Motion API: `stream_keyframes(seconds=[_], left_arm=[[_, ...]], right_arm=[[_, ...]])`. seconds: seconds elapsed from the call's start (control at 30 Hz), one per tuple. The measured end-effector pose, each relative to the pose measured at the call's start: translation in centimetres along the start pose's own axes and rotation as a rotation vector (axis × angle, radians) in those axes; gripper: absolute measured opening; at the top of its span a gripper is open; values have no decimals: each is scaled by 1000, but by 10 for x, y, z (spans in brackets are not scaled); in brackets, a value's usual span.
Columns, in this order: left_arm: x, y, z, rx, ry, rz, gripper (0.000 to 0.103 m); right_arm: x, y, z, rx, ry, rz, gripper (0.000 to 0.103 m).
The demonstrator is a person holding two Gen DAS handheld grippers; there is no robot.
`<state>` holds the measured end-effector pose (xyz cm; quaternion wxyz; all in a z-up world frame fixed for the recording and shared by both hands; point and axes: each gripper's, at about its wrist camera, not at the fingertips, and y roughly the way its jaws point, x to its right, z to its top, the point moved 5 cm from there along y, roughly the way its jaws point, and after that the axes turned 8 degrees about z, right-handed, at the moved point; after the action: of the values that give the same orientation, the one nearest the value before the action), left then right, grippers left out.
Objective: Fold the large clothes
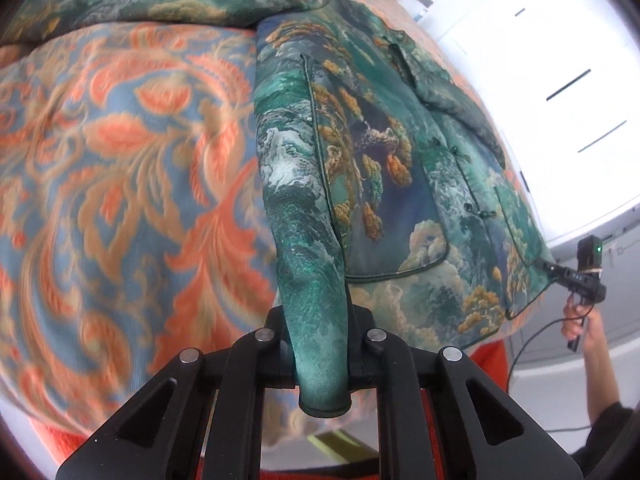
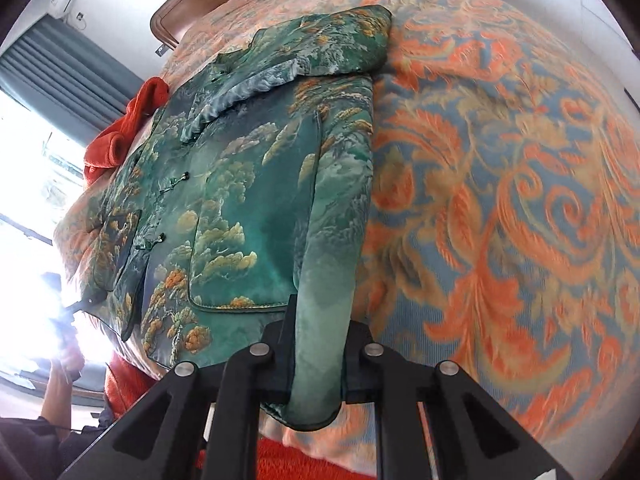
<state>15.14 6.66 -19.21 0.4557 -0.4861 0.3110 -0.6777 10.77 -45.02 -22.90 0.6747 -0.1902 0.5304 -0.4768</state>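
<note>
On the bed's orange-and-blue patterned cover (image 1: 132, 168) lies a green jacket (image 1: 384, 168) printed with clouds and golden trees, front up, its knot buttons fastened. The left gripper (image 1: 320, 344) is clamped tight on the jacket's bottom corner at one side — the cloth bunches into a roll between the jaws. The right gripper (image 2: 318, 364) pinches the opposite bottom corner just as tightly — the hem pokes out below its fingers. An orange blanket (image 2: 128, 128) sits bunched beside the jacket's far edge, towards the window
</note>
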Motion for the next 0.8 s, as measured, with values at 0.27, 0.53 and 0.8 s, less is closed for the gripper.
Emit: stream_keyframes(seconds=[0.27, 0.53, 0.8], left_arm=[[-4, 16, 9, -3, 38, 37, 14], [-15, 6, 17, 95, 64, 150, 62], [-70, -57, 52, 283, -54, 109, 81]], right_arm=[[10, -9, -24, 21, 20, 2, 14], [13, -3, -25, 105, -35, -169, 53], [-38, -56, -38, 278, -96, -401, 57]])
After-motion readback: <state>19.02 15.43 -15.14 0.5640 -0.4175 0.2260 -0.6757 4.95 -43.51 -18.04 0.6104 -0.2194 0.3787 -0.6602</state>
